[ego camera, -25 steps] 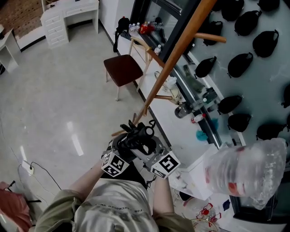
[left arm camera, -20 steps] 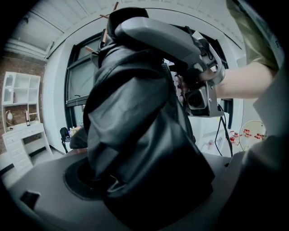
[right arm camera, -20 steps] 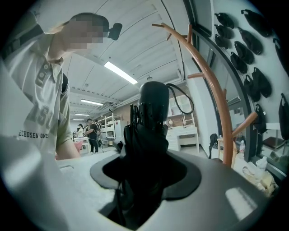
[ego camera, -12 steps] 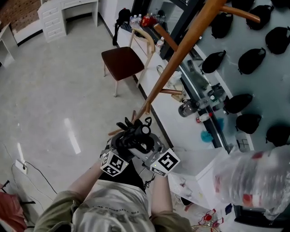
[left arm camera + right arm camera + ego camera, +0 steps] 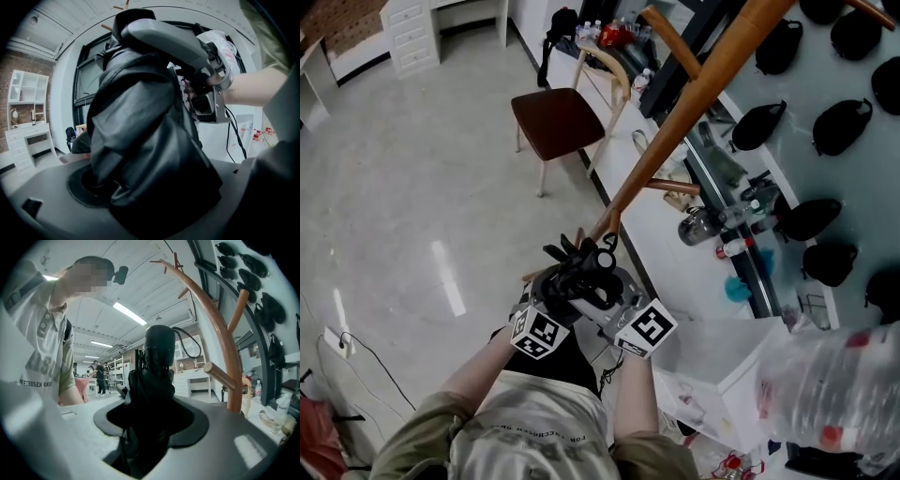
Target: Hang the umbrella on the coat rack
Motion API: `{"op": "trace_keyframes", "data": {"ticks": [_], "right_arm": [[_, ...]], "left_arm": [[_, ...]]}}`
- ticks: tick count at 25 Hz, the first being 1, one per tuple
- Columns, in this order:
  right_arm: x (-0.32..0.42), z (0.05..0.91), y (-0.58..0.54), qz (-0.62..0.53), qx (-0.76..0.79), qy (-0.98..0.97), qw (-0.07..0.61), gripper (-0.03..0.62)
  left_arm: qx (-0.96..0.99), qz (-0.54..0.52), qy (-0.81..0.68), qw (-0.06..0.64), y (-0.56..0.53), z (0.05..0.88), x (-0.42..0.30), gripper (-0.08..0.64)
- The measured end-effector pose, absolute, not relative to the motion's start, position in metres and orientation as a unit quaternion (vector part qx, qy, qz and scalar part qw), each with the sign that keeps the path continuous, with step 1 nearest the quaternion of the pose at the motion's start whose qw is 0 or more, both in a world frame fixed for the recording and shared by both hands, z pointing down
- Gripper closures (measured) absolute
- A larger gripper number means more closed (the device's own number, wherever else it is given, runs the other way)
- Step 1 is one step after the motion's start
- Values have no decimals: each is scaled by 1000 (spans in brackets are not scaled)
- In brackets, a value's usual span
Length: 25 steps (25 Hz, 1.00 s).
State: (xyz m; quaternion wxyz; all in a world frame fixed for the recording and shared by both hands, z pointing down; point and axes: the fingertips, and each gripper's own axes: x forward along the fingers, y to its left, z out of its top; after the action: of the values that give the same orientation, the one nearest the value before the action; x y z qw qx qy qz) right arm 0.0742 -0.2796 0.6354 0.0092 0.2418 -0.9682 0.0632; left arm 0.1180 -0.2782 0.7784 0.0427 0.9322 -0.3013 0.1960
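Gripping: the umbrella (image 5: pixel 581 277), folded and black, is held by both grippers at once, just ahead of the person's chest.
Left gripper (image 5: pixel 140 187): its jaws are clenched on the bunched black canopy, which bulges out above them.
Right gripper (image 5: pixel 150 425): its jaws are clamped on the umbrella's narrower part; the rounded handle end and a cord loop are seen above them.
Writing: "CHOSEN ONE" can be read in part on the person's shirt (image 5: pixel 44 366); black-and-white square markers are carried on the cubes (image 5: pixel 536 335).
Coat rack (image 5: pixel 694 108): the wooden pole is seen slanting from top right down to just beyond the umbrella; a peg (image 5: pixel 218 376) juts out to the right of the umbrella in the right gripper view.
Edges: the long edge of the white surface (image 5: pixel 670 267) runs just right of the rack's lower end, and bottles are crowded on it.
Open room: bare floor (image 5: pixel 412 187) is left on the rack's left side; a chair (image 5: pixel 551 117) stands further off.
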Motion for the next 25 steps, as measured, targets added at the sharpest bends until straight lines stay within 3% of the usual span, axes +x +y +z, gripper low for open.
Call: {"op": "trace_keyframes", "data": {"ticks": [25], "right_arm": [[95,702,-297,125,278,-952,8,374]], "left_arm": [[928,231,-281,79,-274,840,125,115]]}}
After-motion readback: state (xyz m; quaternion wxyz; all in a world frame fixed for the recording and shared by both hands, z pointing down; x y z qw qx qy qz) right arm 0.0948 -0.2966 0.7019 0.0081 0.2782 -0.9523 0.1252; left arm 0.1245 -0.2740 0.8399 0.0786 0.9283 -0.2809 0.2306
